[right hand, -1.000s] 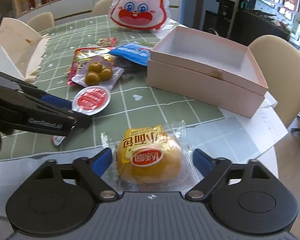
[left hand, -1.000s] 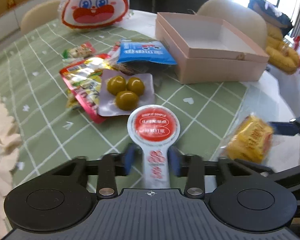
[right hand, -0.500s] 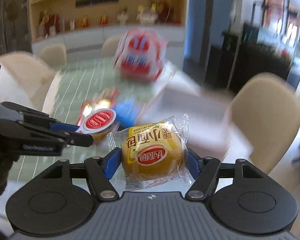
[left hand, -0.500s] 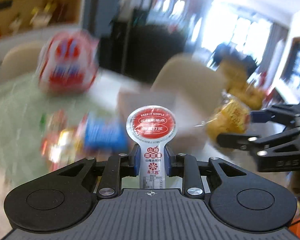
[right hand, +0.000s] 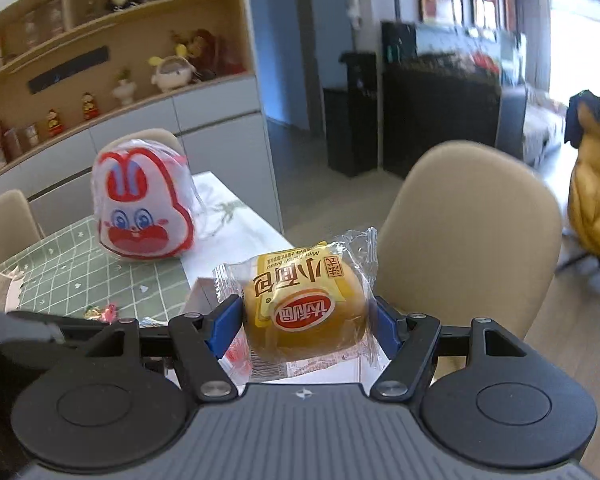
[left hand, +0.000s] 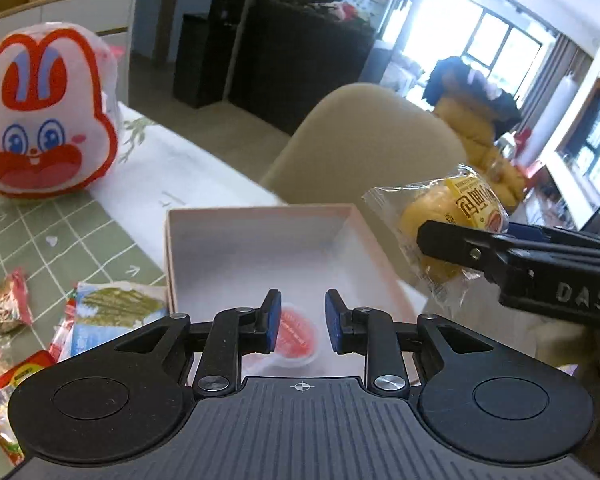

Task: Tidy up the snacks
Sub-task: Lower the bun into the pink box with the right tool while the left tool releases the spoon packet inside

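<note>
The left gripper [left hand: 299, 322] hangs over the pink box [left hand: 364, 222] with its jaws released, the red-lidded jelly cup [left hand: 298, 336] lying on the box floor beneath them at 6 o'clock; that drop looks done. The right gripper [right hand: 302, 326], at 3 o'clock of the box, has its jaws clenched on the wrapped mini bread [right hand: 305, 312], a soft yellow bun in clear crinkly film; its next move, I judge, is to carry it over the rim and let go gently.

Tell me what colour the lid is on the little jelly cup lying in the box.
Red, on the jelly cup in the pink box; left wrist view shows it best.
</note>
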Demonstrator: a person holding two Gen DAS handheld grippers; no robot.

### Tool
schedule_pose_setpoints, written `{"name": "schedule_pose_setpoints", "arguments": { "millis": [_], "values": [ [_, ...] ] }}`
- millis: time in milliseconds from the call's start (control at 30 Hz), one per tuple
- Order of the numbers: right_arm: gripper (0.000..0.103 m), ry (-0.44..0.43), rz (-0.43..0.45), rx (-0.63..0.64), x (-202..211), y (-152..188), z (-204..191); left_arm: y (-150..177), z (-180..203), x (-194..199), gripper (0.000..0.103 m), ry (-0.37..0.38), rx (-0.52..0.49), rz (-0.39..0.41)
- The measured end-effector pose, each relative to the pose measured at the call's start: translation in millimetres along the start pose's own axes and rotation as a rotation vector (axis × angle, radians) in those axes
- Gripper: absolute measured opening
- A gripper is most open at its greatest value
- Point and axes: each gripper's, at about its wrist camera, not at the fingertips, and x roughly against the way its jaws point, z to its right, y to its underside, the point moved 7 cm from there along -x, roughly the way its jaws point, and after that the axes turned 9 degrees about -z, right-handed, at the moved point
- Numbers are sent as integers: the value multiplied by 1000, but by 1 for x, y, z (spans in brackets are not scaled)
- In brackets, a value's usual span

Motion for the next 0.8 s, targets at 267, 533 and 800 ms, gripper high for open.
{"name": "schedule_pose_setpoints", "arguments": {
  "millis": [267,533,800],
  "values": [
    [74,-63,-127,-73,-53,10,-1,28,-21,13,28,-73,42,-79],
    [79,47,-166,113,-66,25,-40,82,-76,55,28,-179,196,-93],
    [79,110,-255,35,-88,41,-37,107,-96,77,28,-143,229,-91]
  ]
}}
